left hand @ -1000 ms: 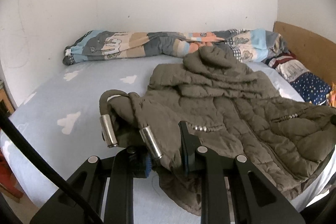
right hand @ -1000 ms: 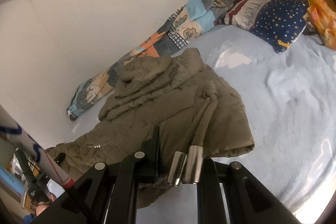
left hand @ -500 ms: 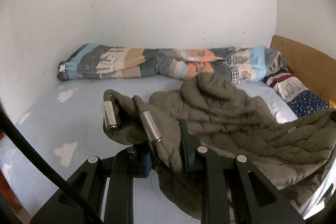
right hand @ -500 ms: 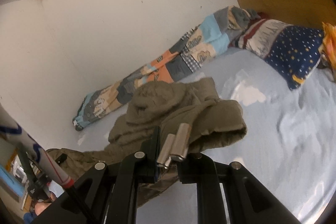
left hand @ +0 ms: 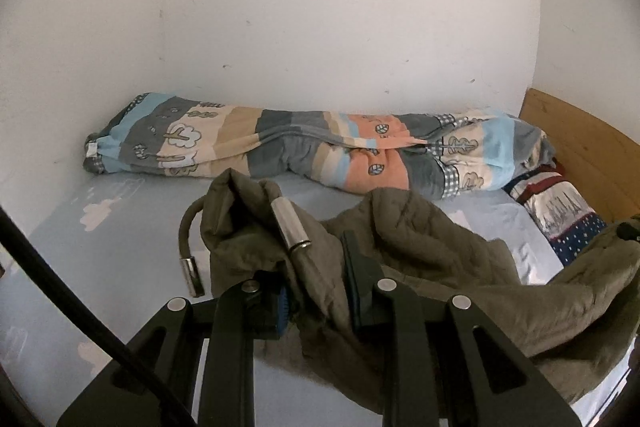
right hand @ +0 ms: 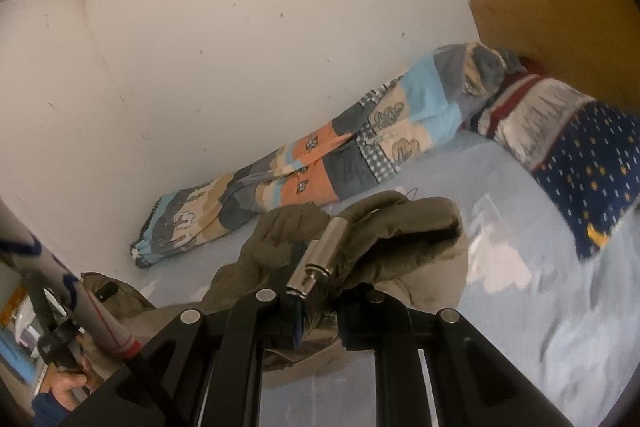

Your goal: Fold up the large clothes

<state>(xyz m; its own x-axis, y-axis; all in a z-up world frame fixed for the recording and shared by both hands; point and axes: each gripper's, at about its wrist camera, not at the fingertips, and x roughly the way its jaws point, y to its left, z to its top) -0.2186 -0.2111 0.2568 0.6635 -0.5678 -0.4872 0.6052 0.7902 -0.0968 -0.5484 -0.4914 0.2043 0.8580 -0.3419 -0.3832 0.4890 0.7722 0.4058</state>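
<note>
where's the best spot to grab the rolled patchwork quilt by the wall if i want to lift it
Take the patchwork quilt around its sagging middle, coming from the open bed side, since the wall backs it. It lies as one long roll, so a single end grip would likely let the rest trail.

The bed (left hand: 120,227) is viewed closely from both wrists, angled slightly downward toward the wall; the rolled quilt (left hand: 320,151) (right hand: 320,163) is shared.
</note>
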